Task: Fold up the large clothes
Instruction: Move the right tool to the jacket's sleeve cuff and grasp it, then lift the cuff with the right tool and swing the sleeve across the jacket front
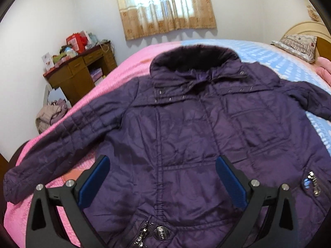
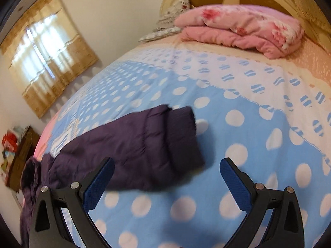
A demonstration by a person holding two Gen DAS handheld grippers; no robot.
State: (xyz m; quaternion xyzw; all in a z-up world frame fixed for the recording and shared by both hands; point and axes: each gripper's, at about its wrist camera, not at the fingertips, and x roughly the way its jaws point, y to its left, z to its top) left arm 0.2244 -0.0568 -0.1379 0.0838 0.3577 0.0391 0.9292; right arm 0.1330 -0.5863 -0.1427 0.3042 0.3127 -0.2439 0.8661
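Observation:
A dark purple quilted jacket (image 1: 196,136) lies flat, front up, on the bed, collar at the far side and both sleeves spread out. My left gripper (image 1: 162,161) is open and empty, hovering over the jacket's lower front above the zipper. In the right wrist view the jacket's right sleeve (image 2: 144,144) lies on the blue polka-dot cover, cuff pointing right. My right gripper (image 2: 167,162) is open and empty, just above and near the sleeve's cuff end.
The bed has a pink cover (image 1: 115,76) on the left and a blue dotted cover (image 2: 238,124) on the right. A folded pink blanket (image 2: 244,26) and a pillow (image 1: 298,43) lie by the headboard. A wooden desk (image 1: 82,72) with clutter stands by the wall.

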